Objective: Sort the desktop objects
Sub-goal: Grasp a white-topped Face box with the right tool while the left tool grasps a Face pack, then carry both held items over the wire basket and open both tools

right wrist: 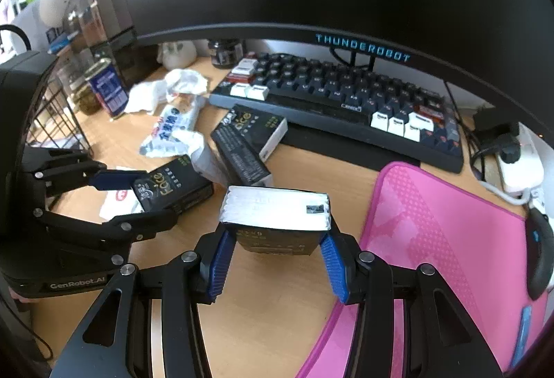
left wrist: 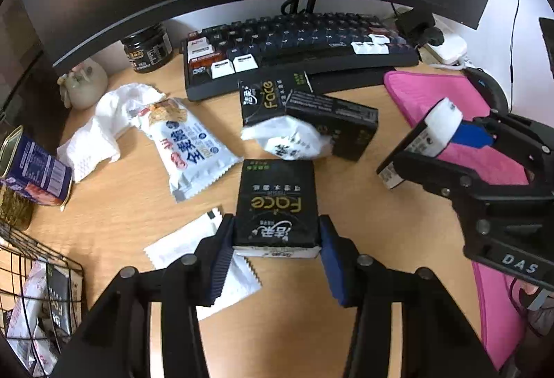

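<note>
A black "Face" tissue pack (left wrist: 277, 201) lies flat on the wooden desk. My left gripper (left wrist: 277, 239) is shut on it, one blue pad pressed to each long side. From the right wrist view the same left gripper (right wrist: 155, 196) clamps that pack (right wrist: 173, 187) at the left. My right gripper (right wrist: 277, 236) is shut on a second black tissue pack (right wrist: 277, 212), held above the desk with its white end up. That right gripper (left wrist: 439, 149) and its pack (left wrist: 415, 142) show at the right of the left wrist view, over the pink mat.
Two more black packs (left wrist: 266, 97) (left wrist: 339, 125), a white soft packet (left wrist: 294, 139), a snack bag (left wrist: 187, 142), crumpled paper (left wrist: 104, 128) and a white sachet (left wrist: 194, 246) litter the desk. A wire basket (left wrist: 34, 274) and a can (left wrist: 34, 170) stand left. Behind are the keyboard (left wrist: 297, 45) and the pink mat (right wrist: 432, 239).
</note>
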Tool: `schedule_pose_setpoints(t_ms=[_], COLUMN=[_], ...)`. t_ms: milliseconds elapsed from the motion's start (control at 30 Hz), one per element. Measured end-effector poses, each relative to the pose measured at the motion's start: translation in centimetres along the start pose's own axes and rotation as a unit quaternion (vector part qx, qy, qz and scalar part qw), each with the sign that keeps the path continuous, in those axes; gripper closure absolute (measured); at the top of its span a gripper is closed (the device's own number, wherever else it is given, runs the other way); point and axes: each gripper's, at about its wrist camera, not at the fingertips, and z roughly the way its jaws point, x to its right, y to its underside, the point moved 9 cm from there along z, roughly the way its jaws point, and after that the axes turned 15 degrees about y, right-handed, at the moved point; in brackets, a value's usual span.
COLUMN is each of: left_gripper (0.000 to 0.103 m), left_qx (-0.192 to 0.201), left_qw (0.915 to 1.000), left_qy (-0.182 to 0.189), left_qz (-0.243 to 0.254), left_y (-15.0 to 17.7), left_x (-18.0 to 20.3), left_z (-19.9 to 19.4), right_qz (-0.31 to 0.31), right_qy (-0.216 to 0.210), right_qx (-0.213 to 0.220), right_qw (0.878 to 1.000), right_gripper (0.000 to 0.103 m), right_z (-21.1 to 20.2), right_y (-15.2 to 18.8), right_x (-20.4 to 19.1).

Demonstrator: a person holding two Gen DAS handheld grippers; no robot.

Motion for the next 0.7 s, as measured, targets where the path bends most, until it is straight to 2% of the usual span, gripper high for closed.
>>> schedule_pose_setpoints(t_ms=[167,200,267,333,467,567,633,700], left_gripper=[0.049,0.047,0.035,0.033,0.033,0.033,0.033,0.043], left_qx=[0.0,-0.001,0.003,0.005,-0.003,-0.004,-0.001,0.002], left_qw=[0.9999,0.9999,0.9998,0.9997,0.9995,0.9994,0.9995,0.9995], left_qy=[-0.012,-0.011,-0.005,-0.009,-0.014,-0.032,-0.031,-0.03], left_qz=[-0.006,-0.009,-0.018,-0.022,-0.027,-0.011,-0.007,-0.002], left_y=[1.4,1.5,1.4,1.3,1.0,0.9,0.7,0.5], left_x=[-0.3,-0.4,-0.7,-1.1,-1.6,-1.5,-1.3,-1.2], left_z=[-0.3,-0.2,-0.2,0.0,0.8,1.1,1.2,1.3], right_qz=[0.002,0.0,-0.002,-0.002,-0.003,-0.001,0.0,-0.001], right_qy=[-0.008,-0.011,-0.014,-0.014,-0.012,-0.01,-0.012,-0.011], right_qx=[0.003,0.003,0.002,-0.001,0.0,-0.001,-0.004,-0.004], right_qw=[1.0,1.0,1.0,1.0,1.0,1.0,1.0,1.0], right_gripper=[0.057,0.056,0.056,0.056,0.056,0.056,0.056,0.056], right_z=[-1.7,-1.9,-1.8,-1.6,-1.3,-0.9,-0.6,-0.4], right_y=[1.1,1.4,2.0,2.4,2.5,2.4,2.5,2.5], right_x=[-0.7,-0.9,-1.3,-1.5,-1.6,-1.5,-1.6,-1.6])
